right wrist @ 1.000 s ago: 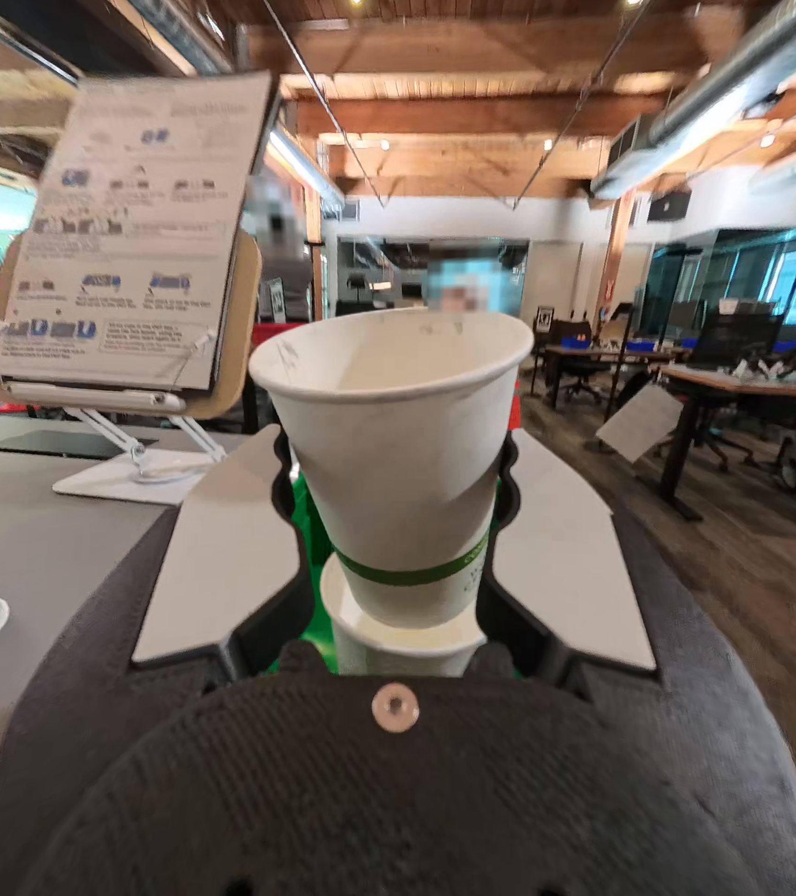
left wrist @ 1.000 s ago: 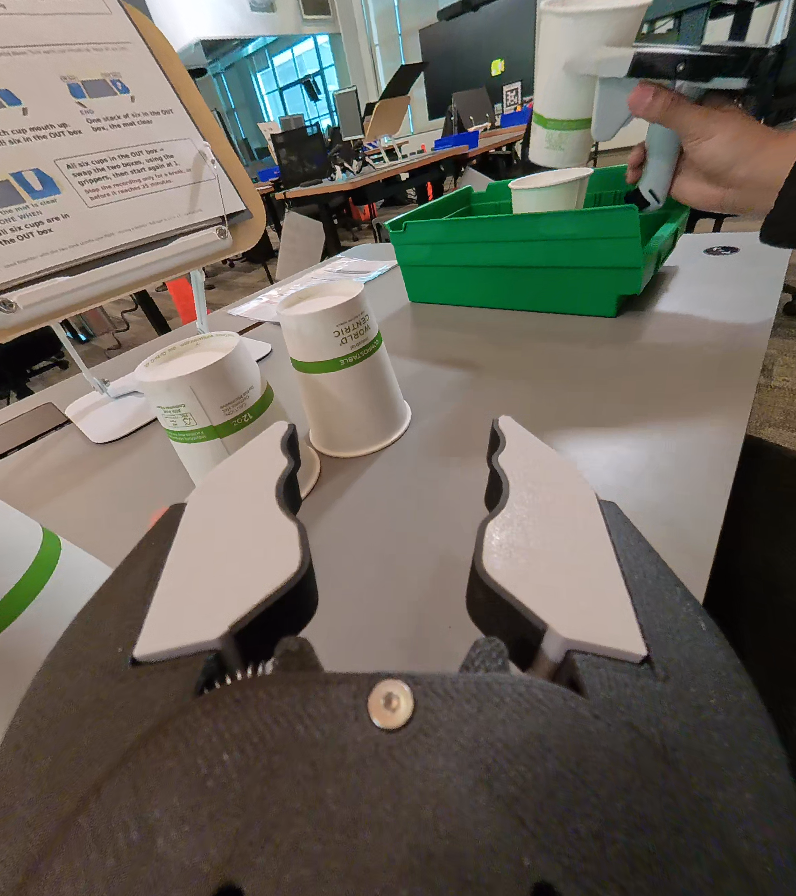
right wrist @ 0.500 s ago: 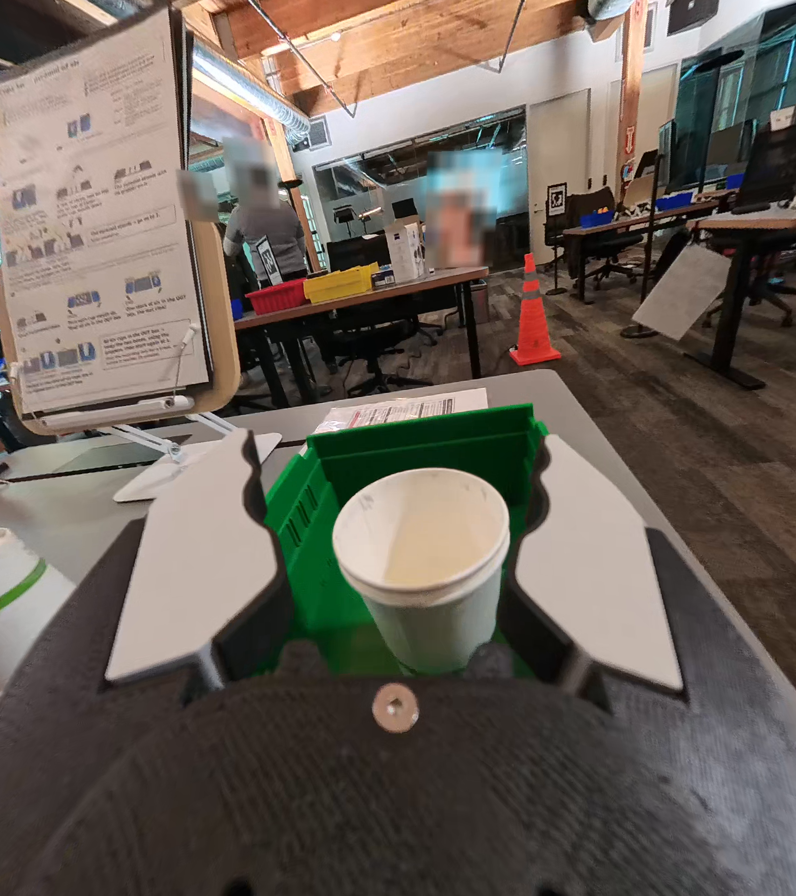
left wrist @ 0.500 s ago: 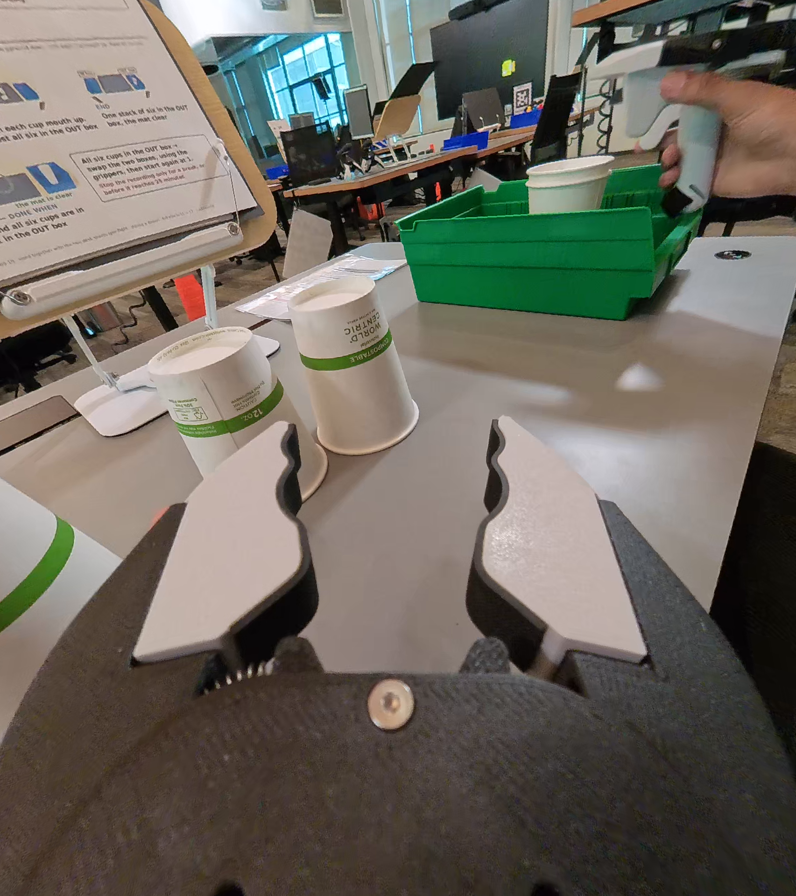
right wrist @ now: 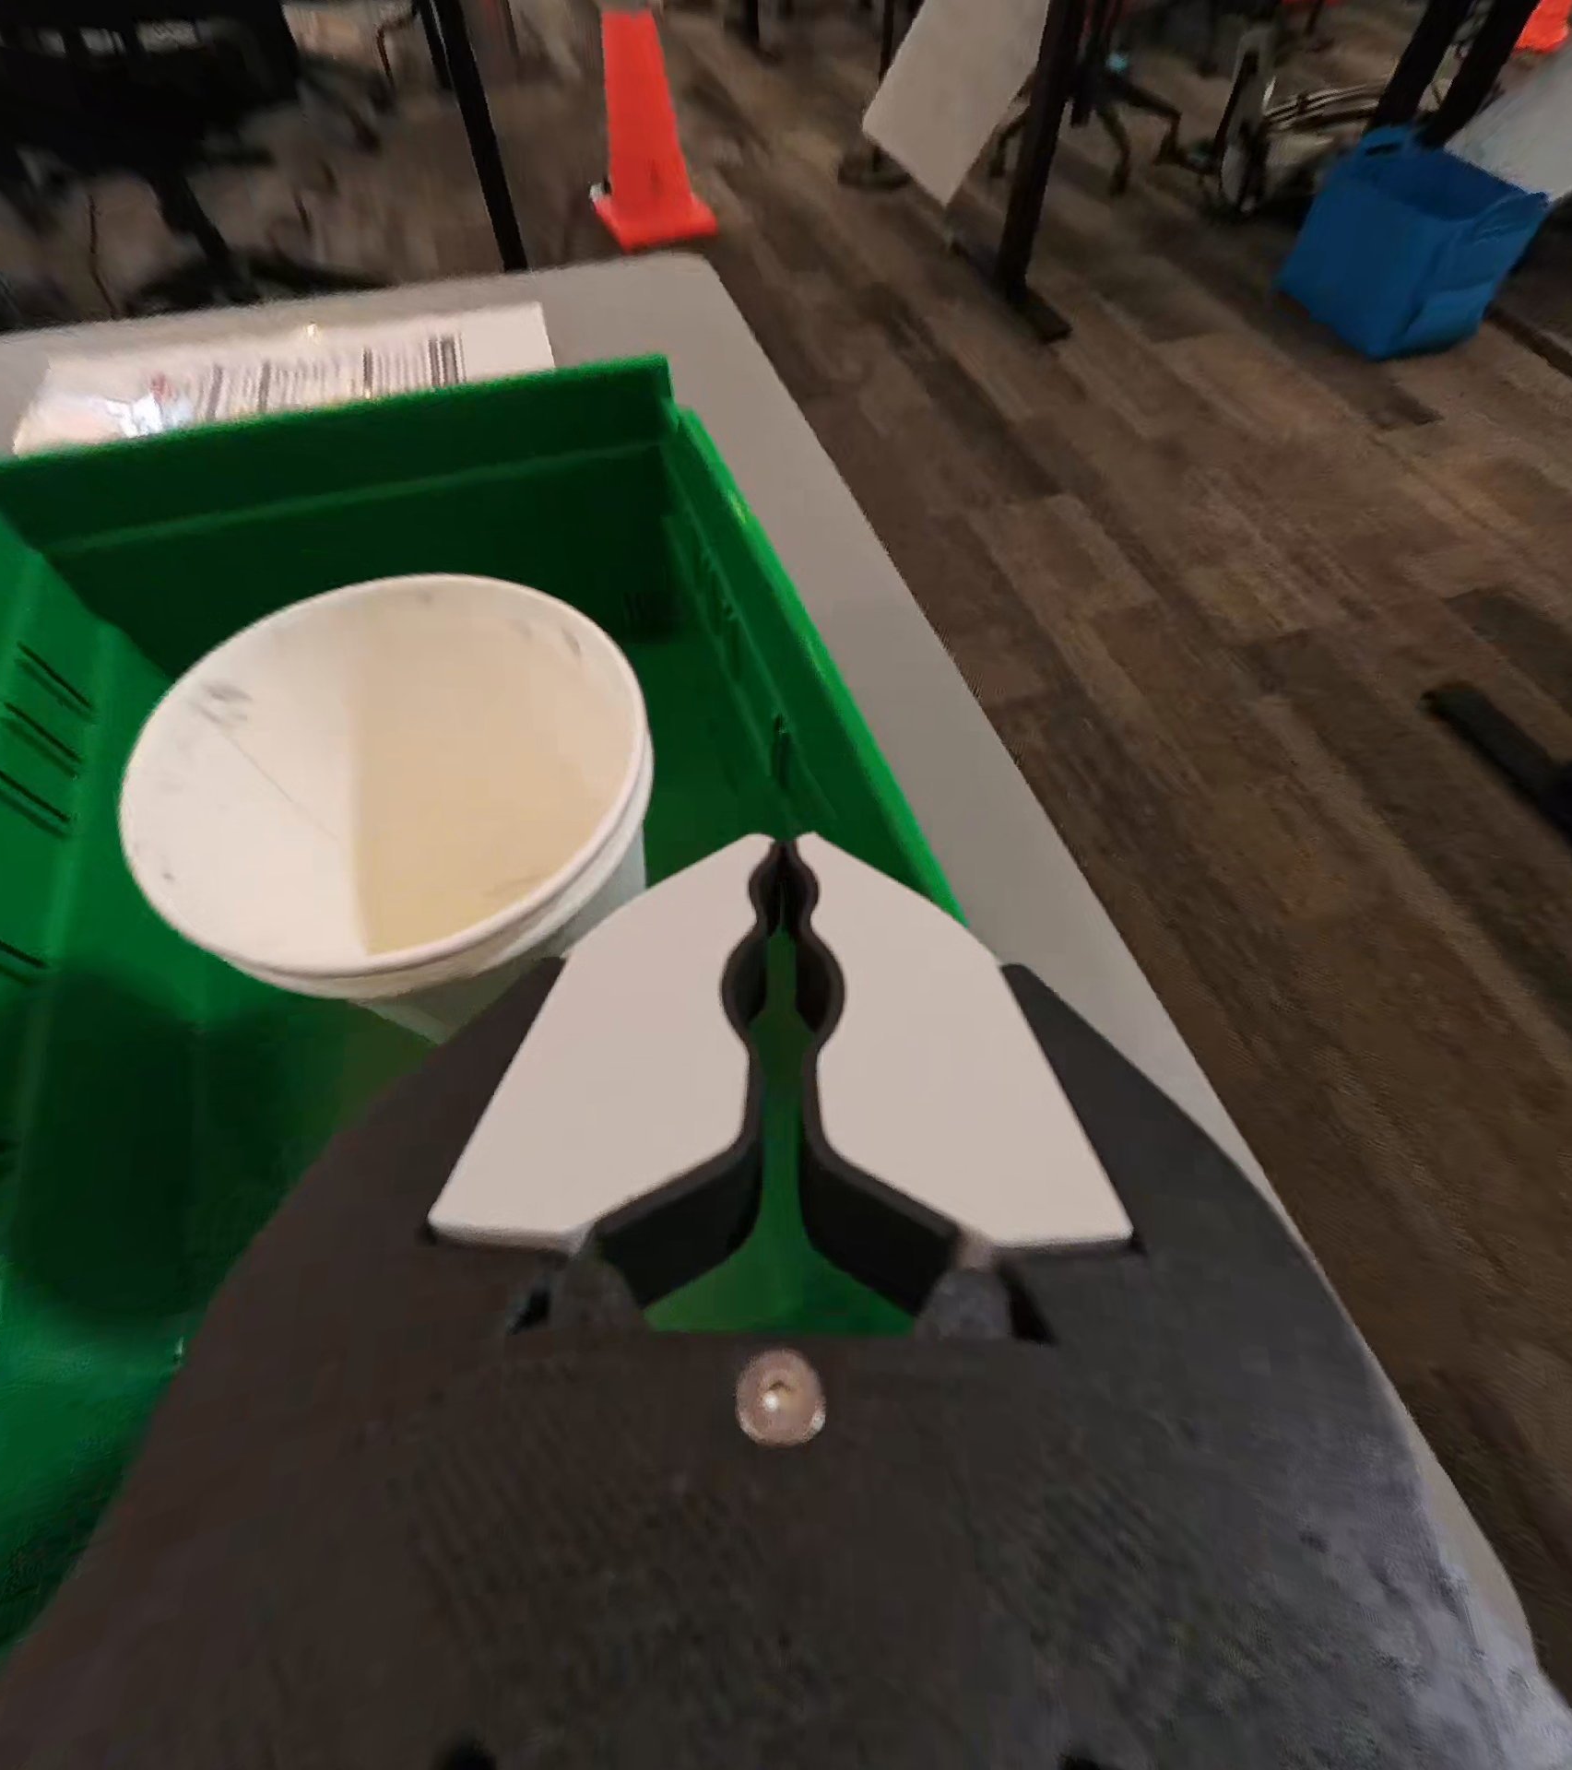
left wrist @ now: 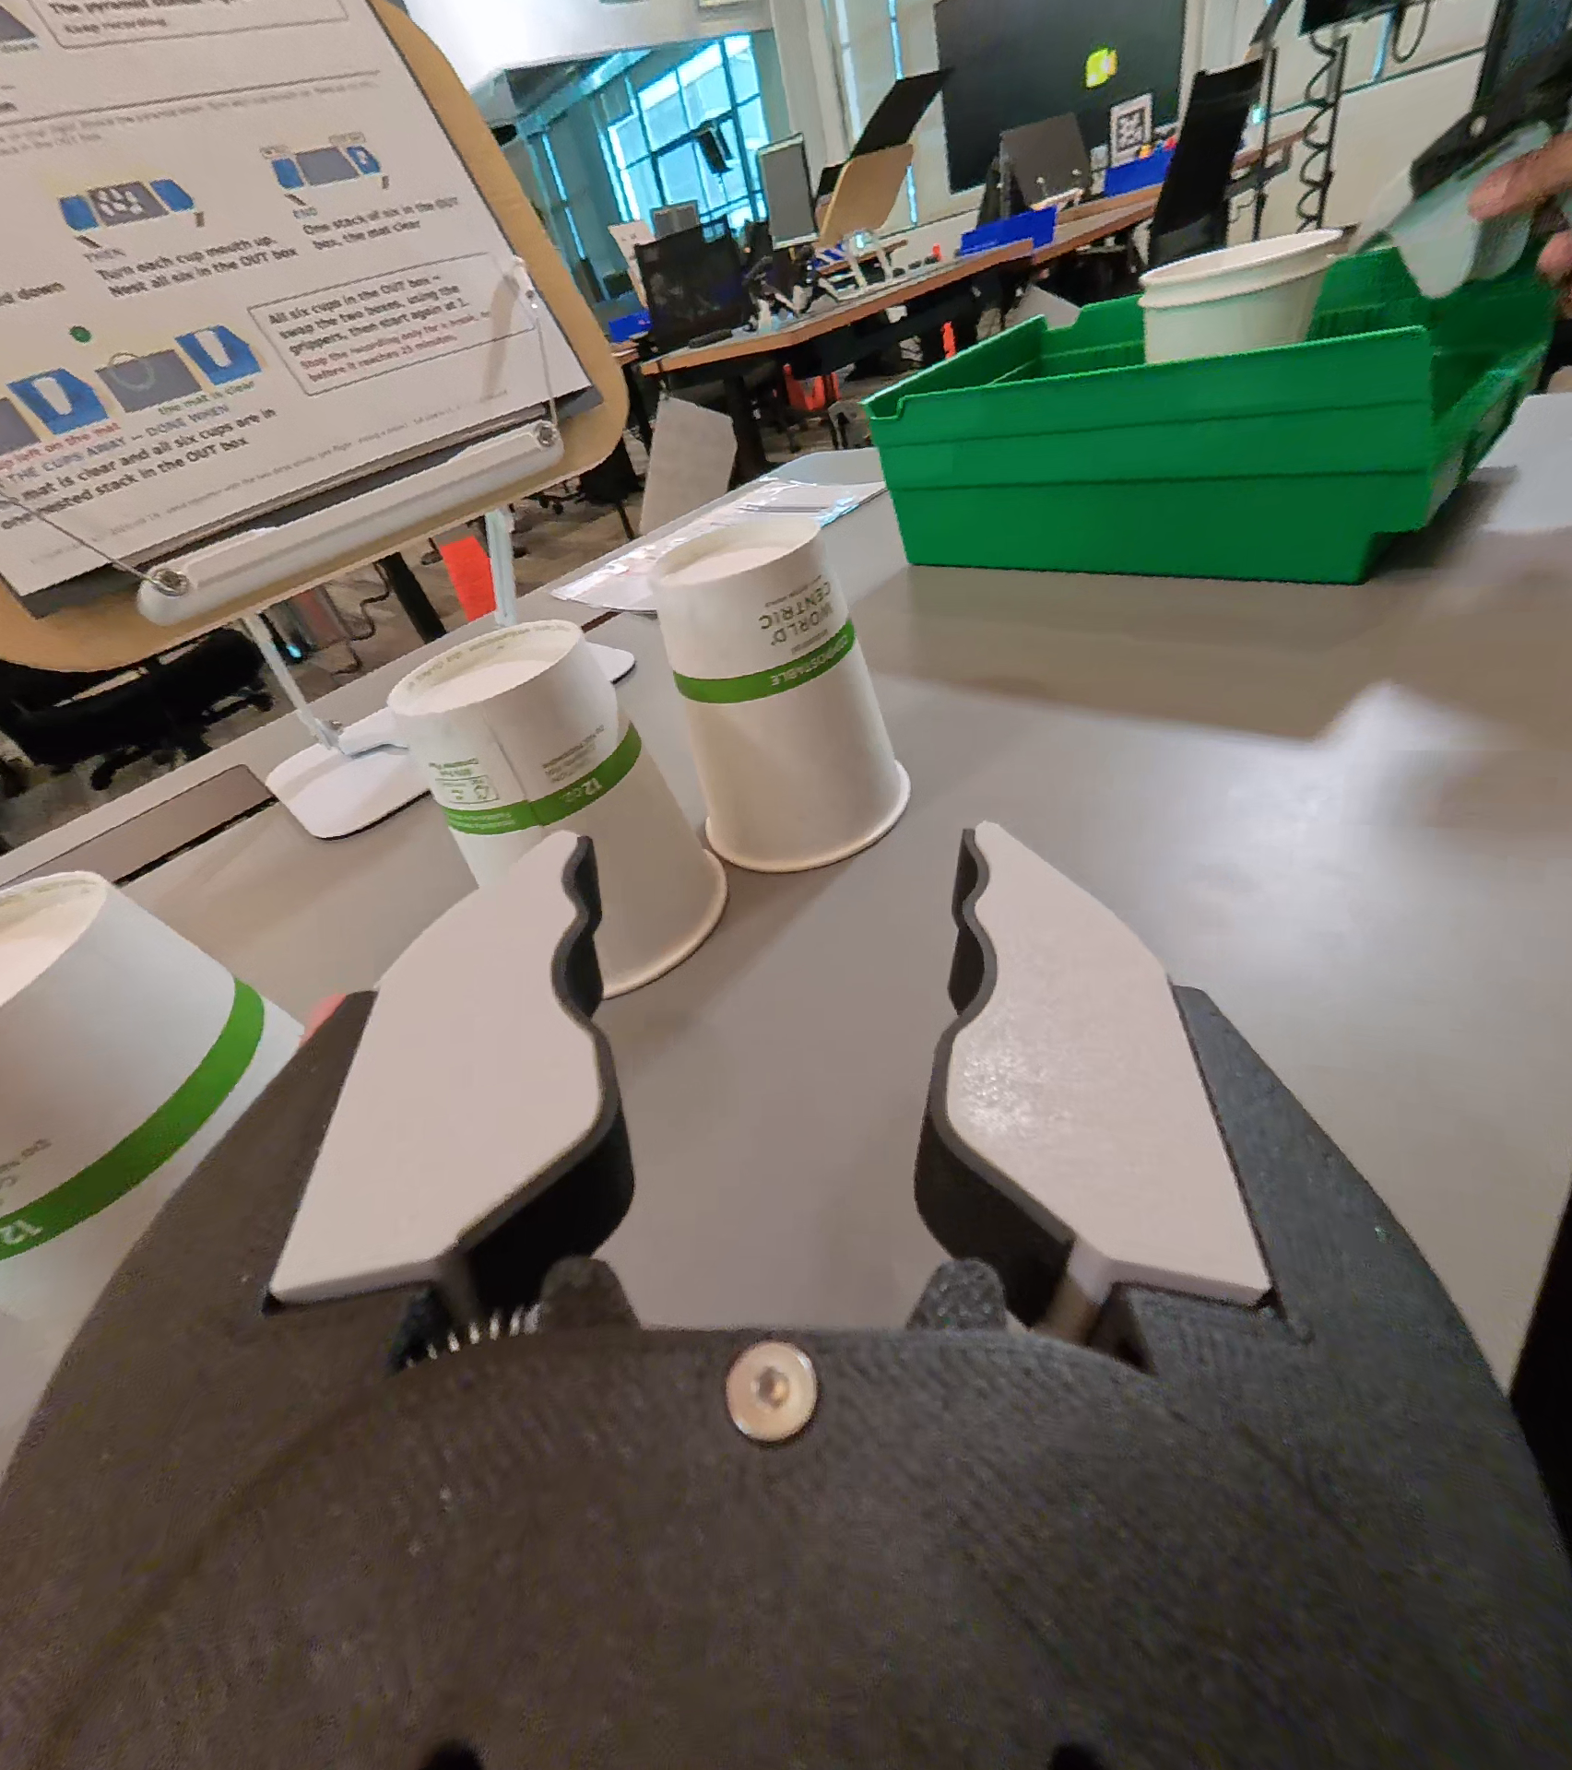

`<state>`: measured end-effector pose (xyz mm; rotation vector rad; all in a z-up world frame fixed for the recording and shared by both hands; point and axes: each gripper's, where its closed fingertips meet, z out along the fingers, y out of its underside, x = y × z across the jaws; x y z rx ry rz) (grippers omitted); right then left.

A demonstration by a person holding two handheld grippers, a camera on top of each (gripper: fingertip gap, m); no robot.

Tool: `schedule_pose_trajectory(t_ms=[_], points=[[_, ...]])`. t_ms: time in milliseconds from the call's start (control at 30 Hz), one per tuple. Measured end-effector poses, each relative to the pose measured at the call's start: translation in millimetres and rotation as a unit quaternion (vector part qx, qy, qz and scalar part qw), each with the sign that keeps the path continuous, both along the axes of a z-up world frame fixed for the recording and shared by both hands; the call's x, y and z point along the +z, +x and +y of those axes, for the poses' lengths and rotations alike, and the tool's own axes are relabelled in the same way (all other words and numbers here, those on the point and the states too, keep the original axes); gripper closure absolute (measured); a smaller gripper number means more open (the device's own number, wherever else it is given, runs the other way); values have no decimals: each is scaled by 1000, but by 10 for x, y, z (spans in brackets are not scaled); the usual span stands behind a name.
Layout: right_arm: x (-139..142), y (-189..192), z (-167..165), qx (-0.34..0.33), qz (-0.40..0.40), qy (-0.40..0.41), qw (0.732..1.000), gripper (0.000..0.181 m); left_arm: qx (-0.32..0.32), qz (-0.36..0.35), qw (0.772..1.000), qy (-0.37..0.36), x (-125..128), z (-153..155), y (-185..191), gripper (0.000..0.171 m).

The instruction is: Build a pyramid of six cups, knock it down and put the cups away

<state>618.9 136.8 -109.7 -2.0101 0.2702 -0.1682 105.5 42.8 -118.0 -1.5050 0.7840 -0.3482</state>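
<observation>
Left gripper (left wrist: 772, 886) gapes empty near upturned cups (left wrist: 786, 694); right gripper (right wrist: 786, 867) (closed, empty) overhangs green bin (right wrist: 312, 498).

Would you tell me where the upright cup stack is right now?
The cup stack stands mouth-up inside the green bin, just left of the right gripper's closed tips in the right wrist view.
</observation>
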Motion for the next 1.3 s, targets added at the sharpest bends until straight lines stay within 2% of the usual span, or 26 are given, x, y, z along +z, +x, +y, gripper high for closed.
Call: schedule_pose_trajectory(t_ms=[100,167,233,400,533,633,733,833,967,1033,1300], points=[[-133,-166,86,38,36,-36,998,181,24,-13,1000,2,30,51,-75,102],[-110,-324,122,72,71,-27,995,180,36,-19,999,-2,40,68,-109,102],[-95,-356,121,79,59,-30,995,181,43,-17,999,3,68,72,-131,102],[-145,-349,84,79,59,-38,994,181,53,-1,998,24,70,84,-183,104],[-71,-141,36,43,36,-28,998,181,68,-1,997,25,57,123,-260,104],[-2,76,115,7,32,-29,999,181,82,2,996,47,131,147,-343,104],[61,51,223,19,73,-36,996,181,111,29,989,89,236,177,-512,104],[20,77,241,14,35,-54,998,181,138,1,987,82,332,190,-664,104],[-92,-149,297,64,82,-57,993,181,170,-45,981,87,475,215,-844,107],[-123,-209,288,75,78,-64,992,180,182,-56,978,88,495,235,-919,108],[-293,-428,205,105,101,-90,985,181,209,-58,970,108,525,307,-1110,108]])
